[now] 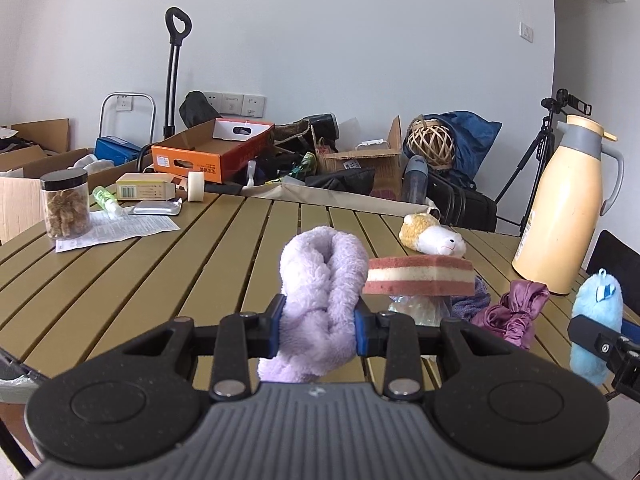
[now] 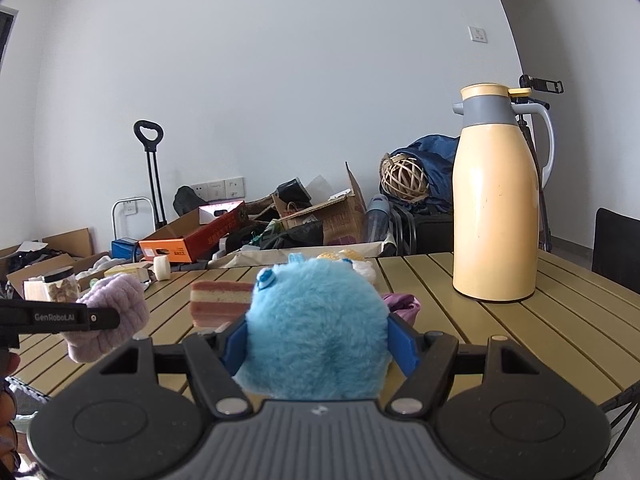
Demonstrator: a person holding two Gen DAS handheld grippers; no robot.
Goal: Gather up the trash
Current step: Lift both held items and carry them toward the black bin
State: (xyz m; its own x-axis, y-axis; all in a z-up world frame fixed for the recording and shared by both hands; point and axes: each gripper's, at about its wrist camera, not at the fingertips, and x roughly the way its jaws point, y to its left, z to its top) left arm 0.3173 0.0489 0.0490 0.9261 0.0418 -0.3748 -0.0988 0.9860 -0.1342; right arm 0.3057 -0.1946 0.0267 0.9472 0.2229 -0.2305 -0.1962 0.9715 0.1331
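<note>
At six o'clock of the left wrist view, the left gripper (image 1: 319, 326) is clamped on a lilac fluffy cloth (image 1: 320, 300) above the slatted table (image 1: 160, 276); a pink-and-cream sponge (image 1: 420, 276) sits at three o'clock of it. Low in the right wrist view, the right gripper (image 2: 318, 340) squeezes a blue plush toy (image 2: 316, 332), with a yellow thermos (image 2: 496, 200) at two o'clock.

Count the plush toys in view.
2. The blue plush toy is clamped in the right gripper. The yellow-and-white plush toy lies on the table beyond the sponge. More could be hidden in the clutter behind.
</note>
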